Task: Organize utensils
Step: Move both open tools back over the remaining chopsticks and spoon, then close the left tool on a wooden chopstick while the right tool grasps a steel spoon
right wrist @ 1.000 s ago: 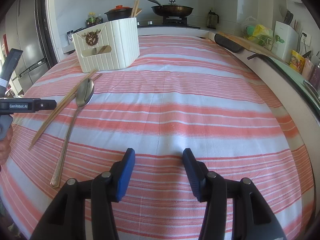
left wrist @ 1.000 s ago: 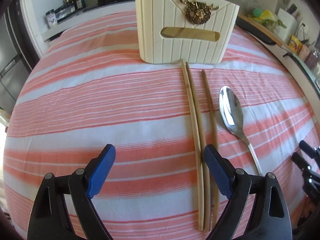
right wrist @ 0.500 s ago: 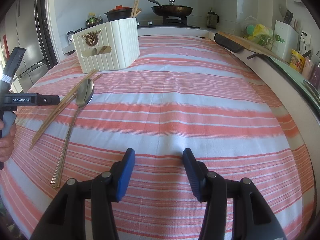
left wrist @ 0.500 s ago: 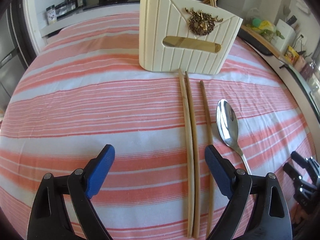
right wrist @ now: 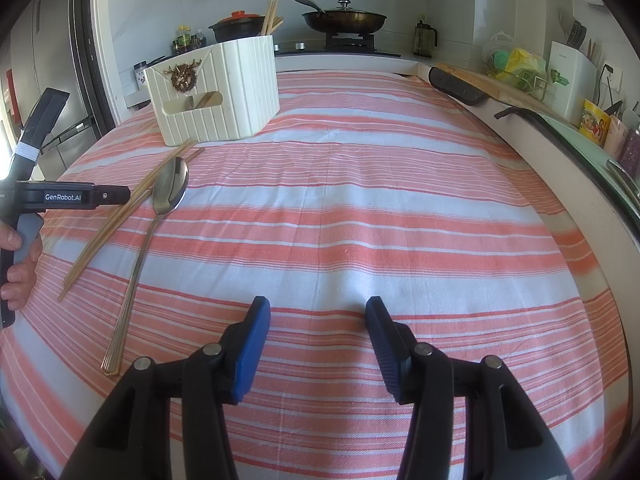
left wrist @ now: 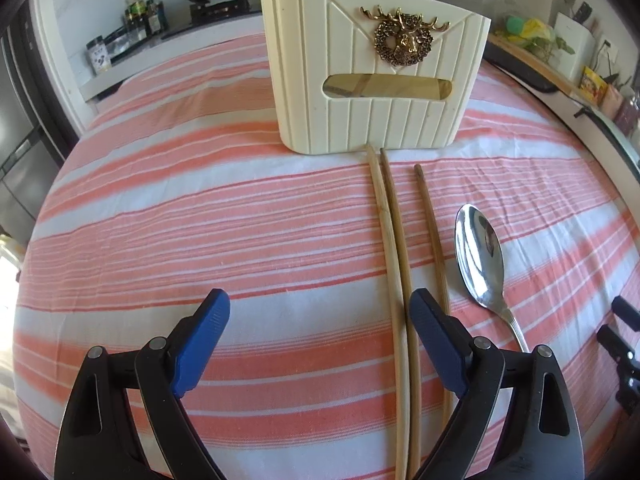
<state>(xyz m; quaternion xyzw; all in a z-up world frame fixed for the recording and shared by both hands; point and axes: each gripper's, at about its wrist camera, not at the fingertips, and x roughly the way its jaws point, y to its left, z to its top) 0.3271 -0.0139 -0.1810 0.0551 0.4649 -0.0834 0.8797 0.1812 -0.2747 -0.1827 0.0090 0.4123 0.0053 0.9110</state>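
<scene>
A cream ribbed utensil holder [left wrist: 376, 76] with a gold deer badge stands on the striped cloth, chopsticks sticking out of its top. Three wooden chopsticks [left wrist: 394, 264] lie in front of it, pointing at it. A metal spoon [left wrist: 480, 264] lies to their right. My left gripper [left wrist: 318, 320] is open and empty, low over the cloth; its right finger sits beside the chopsticks. My right gripper [right wrist: 318, 320] is open and empty over bare cloth. The holder [right wrist: 216, 92], chopsticks [right wrist: 120, 216] and spoon [right wrist: 168, 196] lie far to its left.
The table has a red and white striped cloth [right wrist: 360, 200]. A counter with a stove, pots [right wrist: 344, 20] and bottles runs behind it. A raised counter edge [right wrist: 560, 168] with kitchen items borders the right side. A fridge [right wrist: 36, 80] stands at the left.
My left gripper has moved forward and lower toward the holder, which looms larger; its right finger now sits right beside the chopsticks. The right gripper has barely moved.
</scene>
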